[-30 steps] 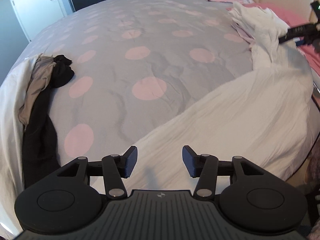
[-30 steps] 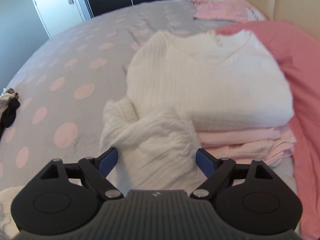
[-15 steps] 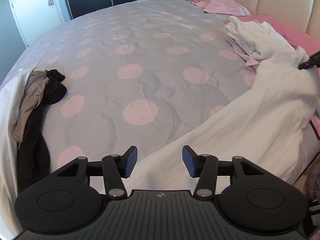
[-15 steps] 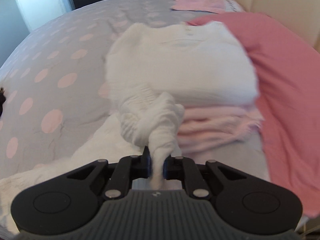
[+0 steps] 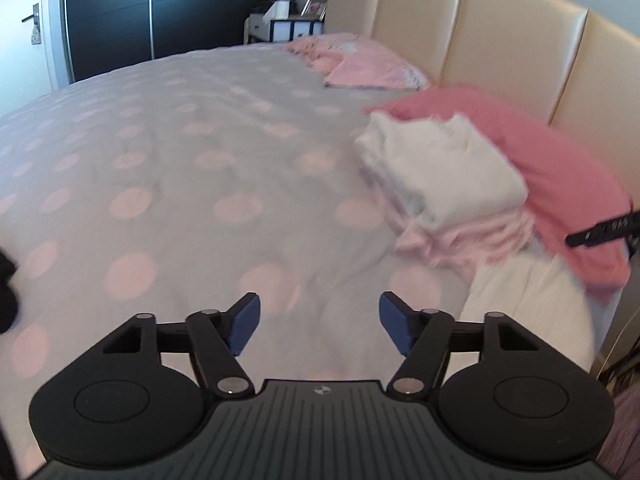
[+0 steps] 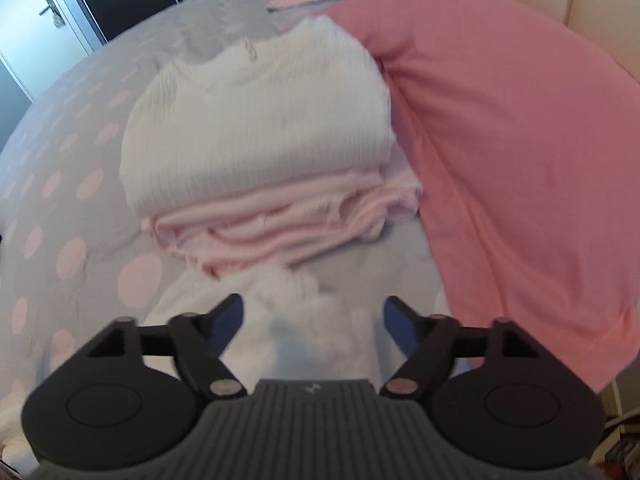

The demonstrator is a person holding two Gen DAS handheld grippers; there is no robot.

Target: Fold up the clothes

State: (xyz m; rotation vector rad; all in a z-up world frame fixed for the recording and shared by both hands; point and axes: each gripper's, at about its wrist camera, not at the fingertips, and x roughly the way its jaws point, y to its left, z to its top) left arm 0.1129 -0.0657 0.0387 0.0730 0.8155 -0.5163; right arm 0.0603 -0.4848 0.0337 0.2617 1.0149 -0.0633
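Both my tongs gape empty: left gripper (image 5: 319, 322) over the spotted duvet (image 5: 180, 168), right gripper (image 6: 313, 320) above the loose white garment (image 6: 320, 336), near the folded stack (image 6: 260, 128), ready for regripping.

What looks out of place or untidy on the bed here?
A white garment lies crumpled and unfolded before the open right gripper, beside the neat folded stack. The dark clothing at the left edge is bunched.

The bed's grey dotted duvet (image 5: 192, 168) carries a folded clothes stack (image 6: 260, 152), a pink pillow (image 6: 520, 160) and a loose white garment (image 6: 320, 332).
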